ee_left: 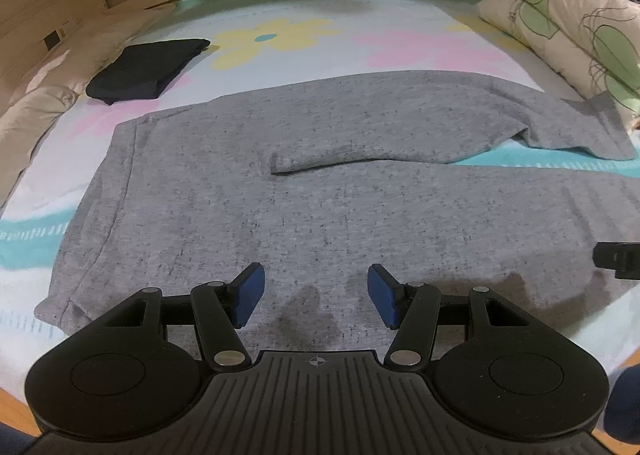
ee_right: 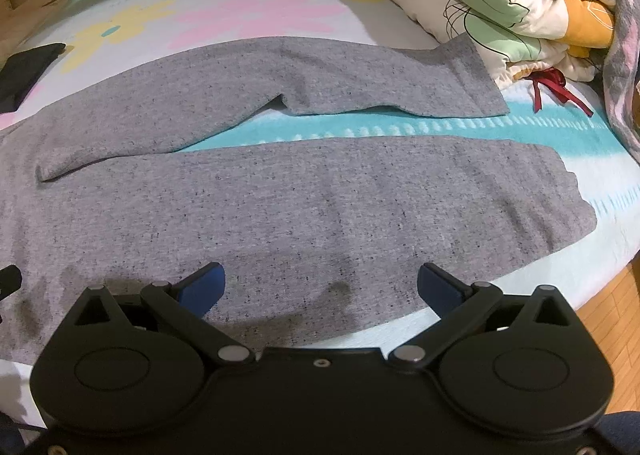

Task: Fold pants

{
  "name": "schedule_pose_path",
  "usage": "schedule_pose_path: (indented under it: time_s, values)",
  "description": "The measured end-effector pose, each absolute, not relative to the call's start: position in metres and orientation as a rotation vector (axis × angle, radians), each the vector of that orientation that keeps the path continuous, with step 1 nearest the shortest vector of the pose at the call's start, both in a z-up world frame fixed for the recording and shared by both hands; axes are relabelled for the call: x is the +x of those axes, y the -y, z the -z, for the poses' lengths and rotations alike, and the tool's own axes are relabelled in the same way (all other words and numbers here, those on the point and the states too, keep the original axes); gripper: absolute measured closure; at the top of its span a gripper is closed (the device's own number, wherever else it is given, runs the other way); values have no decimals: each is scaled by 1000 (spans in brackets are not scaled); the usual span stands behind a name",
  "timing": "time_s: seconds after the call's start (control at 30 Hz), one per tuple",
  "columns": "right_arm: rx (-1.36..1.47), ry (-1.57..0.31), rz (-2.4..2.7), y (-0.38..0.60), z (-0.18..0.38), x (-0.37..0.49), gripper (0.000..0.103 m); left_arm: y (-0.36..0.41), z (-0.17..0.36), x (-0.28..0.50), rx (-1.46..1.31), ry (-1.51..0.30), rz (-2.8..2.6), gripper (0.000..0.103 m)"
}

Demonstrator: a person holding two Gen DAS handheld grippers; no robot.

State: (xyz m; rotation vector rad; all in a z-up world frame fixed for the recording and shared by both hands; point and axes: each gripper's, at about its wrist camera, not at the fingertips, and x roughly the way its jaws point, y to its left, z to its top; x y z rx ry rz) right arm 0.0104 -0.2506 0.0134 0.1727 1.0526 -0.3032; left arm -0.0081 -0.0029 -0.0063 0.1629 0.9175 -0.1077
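The pants were grey, speckled sweatpants, spread flat on the bed and lying lengthwise along its near edge. The waistband was toward the left end, and the two legs ran to the right. The legs were parted in a narrow V, with a strip of teal sheet showing between them. The near leg lay straight and mostly smooth, its cuff a little rumpled. The far leg angled toward the far edge, with a small crease partway along its lower edge, and its cuff ended right at the folded quilt piled at the far right corner. A folded black garment lay near the far left corner, just apart from the waistband.

The left gripper hovered over the seat of the pants near the bed's near edge, its blue-padded fingers spread moderately apart and holding nothing. Whether the pads touched the cloth could not be told. The right gripper hung over the near leg, its fingers splayed wider and likewise empty. Both threw dark shadows on the grey cloth beneath them
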Motion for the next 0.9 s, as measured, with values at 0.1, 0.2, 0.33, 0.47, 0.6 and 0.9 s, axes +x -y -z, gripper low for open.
schedule_pose_path:
  time_s: [0.1,0.2,0.33,0.47,0.6,0.9]
  values:
    - [173,-1054,302,250,-13,11,1,2,6,-8,163,-917,105,47]
    - [171,-1054,302,249,-13,11,1,3,6,-8,165,-915,103,47]
    - [163,-1049,309,248,-14,11,1,4,6,-9,168,-912,101,47]
    - [154,-1036,317,247,-15,11,1,2,6,-9,165,-908,98,47]
    - [153,-1022,318,248,-16,9,1,1,6,-9,166,-906,98,47]
    - [120,-983,333,246,-17,10,1,2,7,-8,169,-902,90,47]
